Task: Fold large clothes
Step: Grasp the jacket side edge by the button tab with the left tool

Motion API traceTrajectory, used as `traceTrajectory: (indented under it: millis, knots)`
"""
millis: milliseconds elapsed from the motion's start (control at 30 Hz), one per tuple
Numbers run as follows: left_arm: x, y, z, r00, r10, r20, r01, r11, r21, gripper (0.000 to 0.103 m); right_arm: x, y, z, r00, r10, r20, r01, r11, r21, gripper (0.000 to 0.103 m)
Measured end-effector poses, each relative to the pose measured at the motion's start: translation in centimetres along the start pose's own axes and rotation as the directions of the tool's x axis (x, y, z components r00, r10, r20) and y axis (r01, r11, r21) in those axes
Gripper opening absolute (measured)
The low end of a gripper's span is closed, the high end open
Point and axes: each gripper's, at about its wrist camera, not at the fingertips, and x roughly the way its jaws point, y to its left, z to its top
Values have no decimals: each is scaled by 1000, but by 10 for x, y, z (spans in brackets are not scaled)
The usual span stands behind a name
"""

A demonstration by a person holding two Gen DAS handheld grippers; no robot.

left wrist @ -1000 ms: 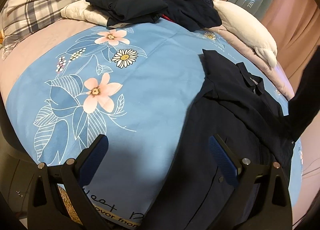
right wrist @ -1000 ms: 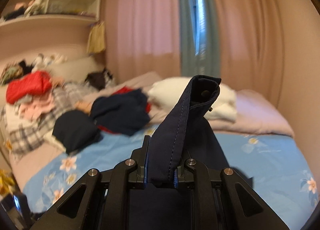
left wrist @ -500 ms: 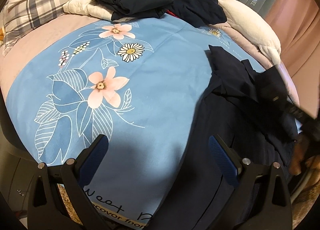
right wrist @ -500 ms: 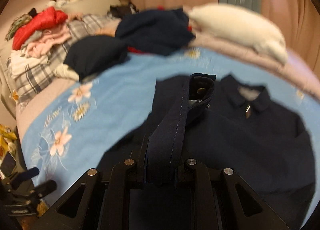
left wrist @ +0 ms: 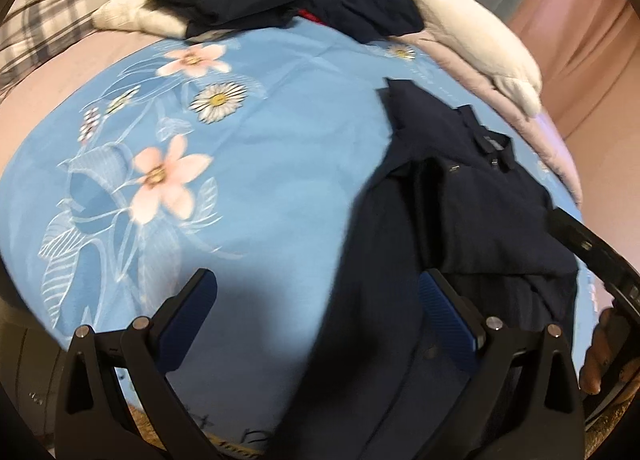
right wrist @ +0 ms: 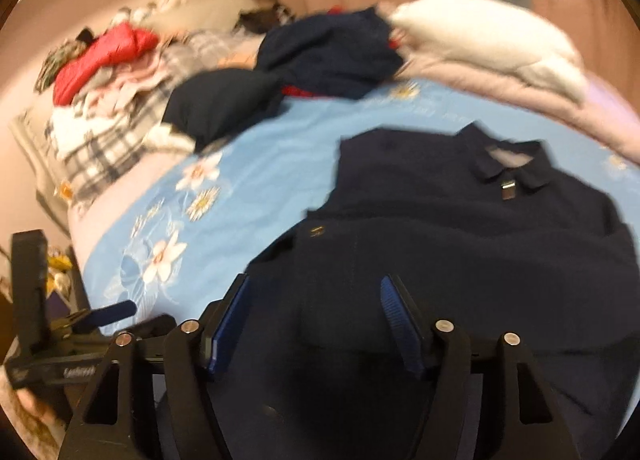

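You get soft, warm room light; the right wrist view is motion-blurred, and fisheye bending darkens every corner.

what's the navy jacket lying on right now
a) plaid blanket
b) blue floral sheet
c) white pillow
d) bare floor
b: the navy jacket is spread flat on the blue floral sheet, collar toward the far side; the white pillow and the plaid blanket lie apart from it, farther up the bed.
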Motion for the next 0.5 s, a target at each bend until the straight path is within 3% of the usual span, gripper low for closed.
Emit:
traceTrajectory:
  millis: [167, 367, 467, 500]
  knots:
    - [19, -31, 21, 996, -87, -9, 88, 996, 31, 101, -43, -56, -18, 985, -163, 61, 153, 979, 134, 68]
    - [65, -74, 38, 981, -182, -65, 187, 979, 85, 99, -59, -111, -53, 946, -322, 28, 301, 909, 288, 68]
    - [97, -86, 37, 976, -178, -125, 189, 979, 76, 90, -64, -133, -73, 927, -376, -5, 353, 866, 356, 68]
    - [106, -88, 37, 973, -177, -145, 189, 979, 71, 82, -64, -138, -77, 922, -388, -14, 365, 855, 369, 68]
